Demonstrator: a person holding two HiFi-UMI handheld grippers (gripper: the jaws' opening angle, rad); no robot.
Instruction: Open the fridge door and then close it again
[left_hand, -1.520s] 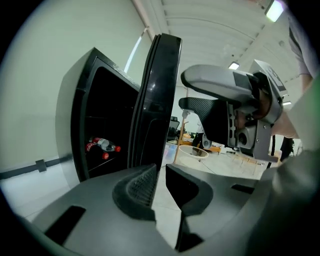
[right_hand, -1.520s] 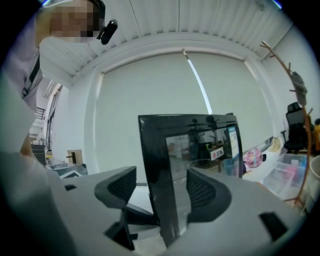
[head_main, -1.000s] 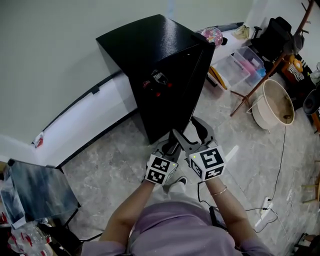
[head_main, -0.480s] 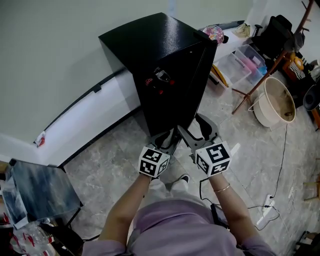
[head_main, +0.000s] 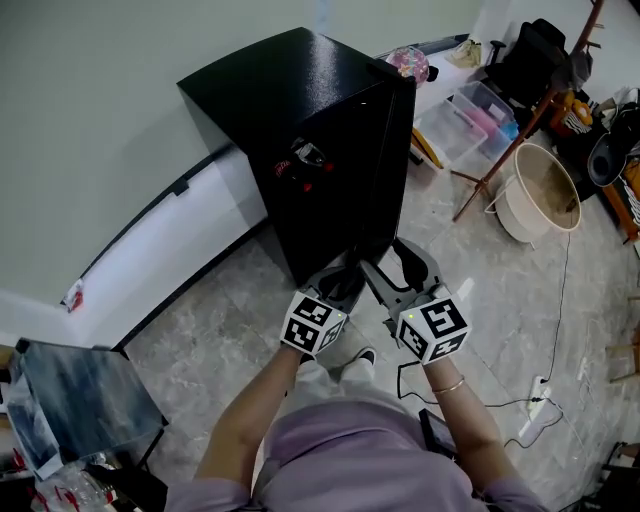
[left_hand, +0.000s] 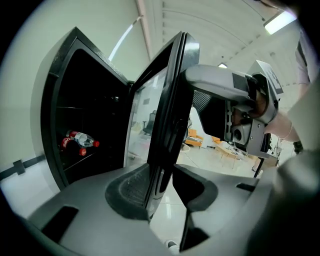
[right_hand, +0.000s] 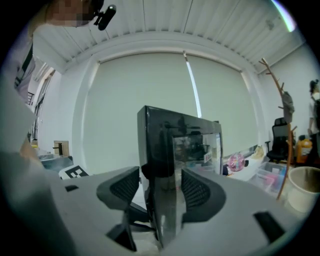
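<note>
A black mini fridge (head_main: 290, 95) stands against the wall with its glass door (head_main: 378, 170) ajar; red-capped bottles (left_hand: 80, 140) lie on a shelf inside. Both grippers are at the door's free edge, low down. The left gripper (head_main: 342, 282) straddles that edge (left_hand: 172, 110): its jaws have just been opening, and its right pad stands off the door. My right gripper (head_main: 398, 268) also has the door edge (right_hand: 162, 150) between its jaws, which have just been closing a little, with a gap still showing at its left pad. In the gripper views the left gripper (left_hand: 162, 187) and right gripper (right_hand: 160, 187) are both open.
Right of the fridge are clear plastic boxes (head_main: 470, 120), a wooden coat stand (head_main: 505, 150) and a cream basin (head_main: 540, 195). A cable runs to a power strip (head_main: 540, 395) on the floor. A dark stool (head_main: 70, 390) stands at lower left. My shoe (head_main: 360, 358) is below the grippers.
The left gripper drew back from the door and then came forward again. The right gripper stayed at the door edge. The head view has shifted slightly.
</note>
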